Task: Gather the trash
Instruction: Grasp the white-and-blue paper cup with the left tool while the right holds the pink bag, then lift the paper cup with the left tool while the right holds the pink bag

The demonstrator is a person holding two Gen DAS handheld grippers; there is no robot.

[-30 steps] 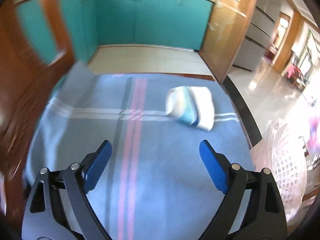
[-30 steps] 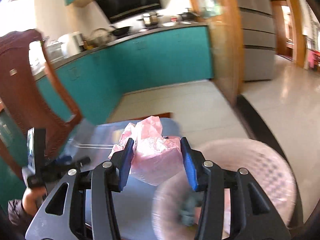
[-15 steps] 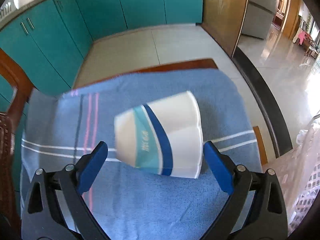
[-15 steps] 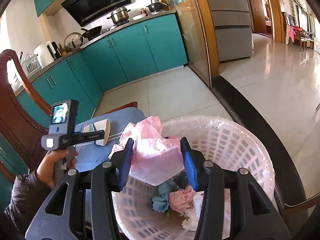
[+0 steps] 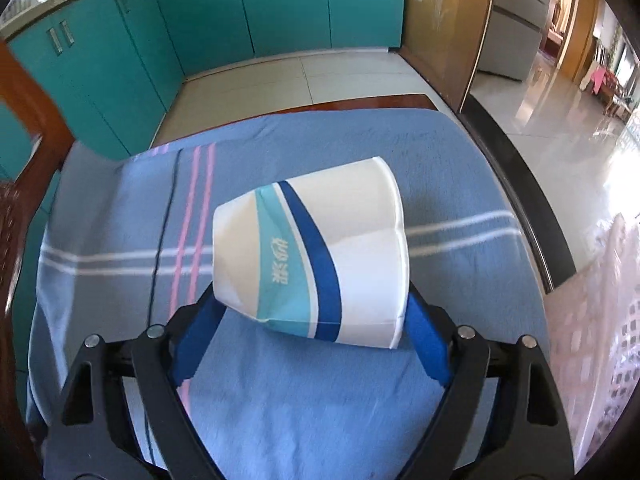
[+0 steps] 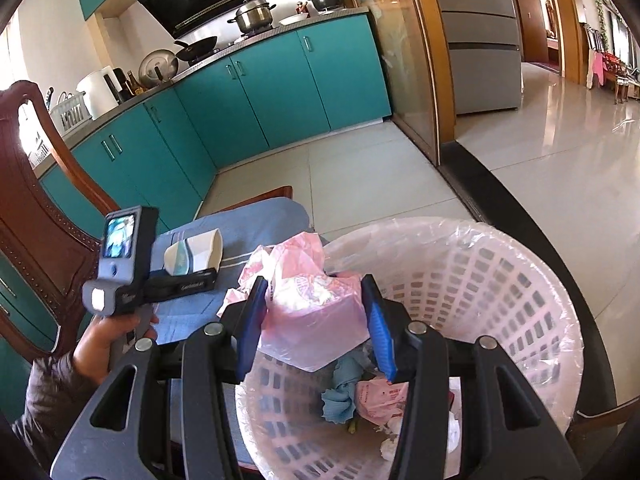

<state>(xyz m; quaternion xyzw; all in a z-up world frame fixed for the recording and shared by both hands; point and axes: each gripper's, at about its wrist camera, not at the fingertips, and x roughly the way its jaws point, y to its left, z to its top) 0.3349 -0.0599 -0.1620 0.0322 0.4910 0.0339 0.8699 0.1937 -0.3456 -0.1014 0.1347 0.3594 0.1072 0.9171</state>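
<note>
- Left gripper (image 5: 312, 320): the blue pads flank a paper cup (image 5: 316, 256); the jaws are closing around it. The pad tips are hidden behind the cup, so contact cannot be confirmed.
- Paper cup: white, with a teal and a dark blue band; crumpled, lying on its side with the open mouth towards the right of the left wrist view and the base towards the left.
- Cup rests on a blue cloth (image 5: 280, 400) with pink and white stripes, which covers a brown wooden desk (image 5: 400, 101); only the desk's far edge shows.
- Right gripper (image 6: 316, 316): blue pads clamped on a pink plastic bag (image 6: 316, 320), one on each side. The bag is bulky below and crumpled at the top.
- Held bag hangs over the near rim of a white lattice wastebasket (image 6: 500, 300), lined with clear film.
- Inside the basket: a blue scrap (image 6: 340, 396), a pink printed wrapper (image 6: 380, 396) and white bits.
- Basket stands just beside the desk, on its right as seen in both views.
- Right wrist view also shows the person's hand (image 6: 104, 340) holding the left gripper's handle, the cup at its tip on the cloth.
- Carved wooden chair back (image 6: 36, 208) at the desk's left.
- Surroundings: teal kitchen cabinets (image 6: 260, 92), pale tiled floor (image 6: 352, 168).
</note>
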